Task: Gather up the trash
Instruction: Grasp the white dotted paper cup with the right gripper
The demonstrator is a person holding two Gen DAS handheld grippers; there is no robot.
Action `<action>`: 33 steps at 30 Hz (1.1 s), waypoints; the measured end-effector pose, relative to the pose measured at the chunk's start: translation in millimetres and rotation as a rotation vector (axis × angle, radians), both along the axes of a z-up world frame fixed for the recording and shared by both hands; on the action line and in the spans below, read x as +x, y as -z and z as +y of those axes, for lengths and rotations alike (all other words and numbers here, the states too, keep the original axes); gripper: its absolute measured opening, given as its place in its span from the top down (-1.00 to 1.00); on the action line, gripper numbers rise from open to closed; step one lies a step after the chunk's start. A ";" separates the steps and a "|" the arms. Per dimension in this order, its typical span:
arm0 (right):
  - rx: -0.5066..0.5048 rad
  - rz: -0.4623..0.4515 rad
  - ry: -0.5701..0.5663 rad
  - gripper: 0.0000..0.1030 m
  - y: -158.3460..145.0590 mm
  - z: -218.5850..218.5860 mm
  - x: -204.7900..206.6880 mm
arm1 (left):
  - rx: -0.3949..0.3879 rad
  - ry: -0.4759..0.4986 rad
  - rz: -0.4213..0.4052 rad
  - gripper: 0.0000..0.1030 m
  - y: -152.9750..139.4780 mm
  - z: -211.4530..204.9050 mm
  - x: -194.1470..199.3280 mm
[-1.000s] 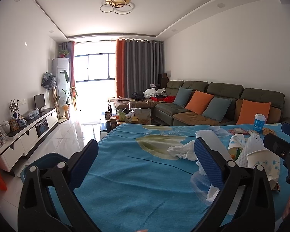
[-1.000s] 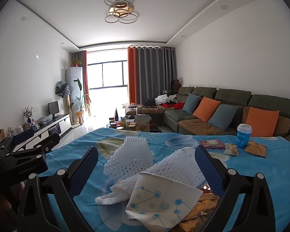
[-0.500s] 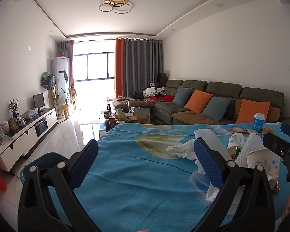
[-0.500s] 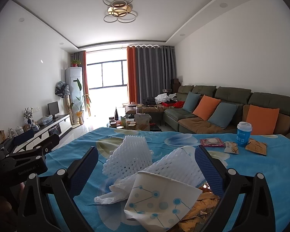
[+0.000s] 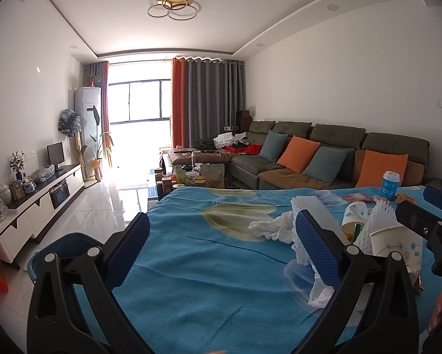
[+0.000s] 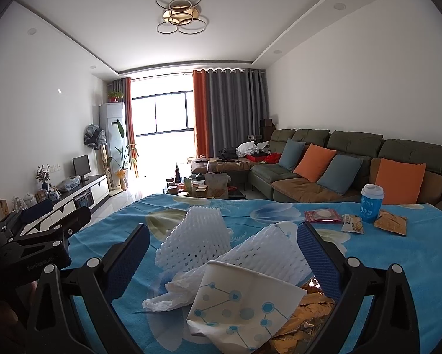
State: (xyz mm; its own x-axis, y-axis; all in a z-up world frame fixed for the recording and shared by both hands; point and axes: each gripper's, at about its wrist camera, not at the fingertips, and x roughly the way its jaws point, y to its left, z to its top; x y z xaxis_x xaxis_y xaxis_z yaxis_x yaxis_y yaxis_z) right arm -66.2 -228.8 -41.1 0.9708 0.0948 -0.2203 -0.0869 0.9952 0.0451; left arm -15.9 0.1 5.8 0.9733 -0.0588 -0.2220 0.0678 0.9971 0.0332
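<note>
A pile of trash lies on the blue tablecloth (image 6: pixel 138 215): two white foam fruit nets (image 6: pixel 193 242), a crumpled white tissue (image 6: pixel 168 295), a squashed paper cup with blue dots (image 6: pixel 241 303) and a gold wrapper (image 6: pixel 306 309). My right gripper (image 6: pixel 219 253) is open, its jaws either side of the pile, just above it. My left gripper (image 5: pixel 221 244) is open and empty over bare cloth (image 5: pixel 191 265), left of the pile. The foam net (image 5: pixel 306 203), tissue (image 5: pixel 271 227) and paper cup (image 5: pixel 398 242) lie by its right finger.
A blue drink cup (image 6: pixel 371 203) and several snack packets (image 6: pixel 322 216) lie at the far right of the table. A blue bin (image 5: pixel 58 247) stands on the floor at the table's left. A sofa (image 6: pixel 353 159) and a TV cabinet (image 5: pixel 38 200) line the room.
Both views have drifted very slightly. Both grippers stay open and the trash has not moved.
</note>
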 end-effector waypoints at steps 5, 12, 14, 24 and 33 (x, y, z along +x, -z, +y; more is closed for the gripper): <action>0.007 0.023 0.007 -0.87 3.7 -3.5 0.5 | 0.003 0.044 0.025 -0.89 2.7 -3.0 3.0; 0.038 0.092 -0.001 -0.87 11.0 -16.1 -2.7 | -0.002 0.163 0.124 -0.89 18.6 -14.0 13.7; 0.049 0.116 -0.005 -0.87 14.3 -20.9 -3.8 | 0.000 0.208 0.157 -0.89 24.4 -20.3 17.3; 0.103 0.230 -0.065 -0.50 27.9 -33.8 -2.1 | 0.046 0.404 0.353 -0.87 63.9 -58.5 40.8; 0.144 0.265 -0.144 0.27 29.0 -31.6 0.9 | 0.007 0.450 0.497 0.38 88.7 -59.2 67.2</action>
State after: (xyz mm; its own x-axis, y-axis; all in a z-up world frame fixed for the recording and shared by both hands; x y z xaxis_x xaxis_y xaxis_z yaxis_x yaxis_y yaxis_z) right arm -65.3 -260.5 -70.1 0.8559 0.2758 -0.4374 -0.1931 0.9552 0.2244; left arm 51.3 -59.1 -82.8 0.6362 -0.4317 -0.6394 0.4855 0.8681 -0.1031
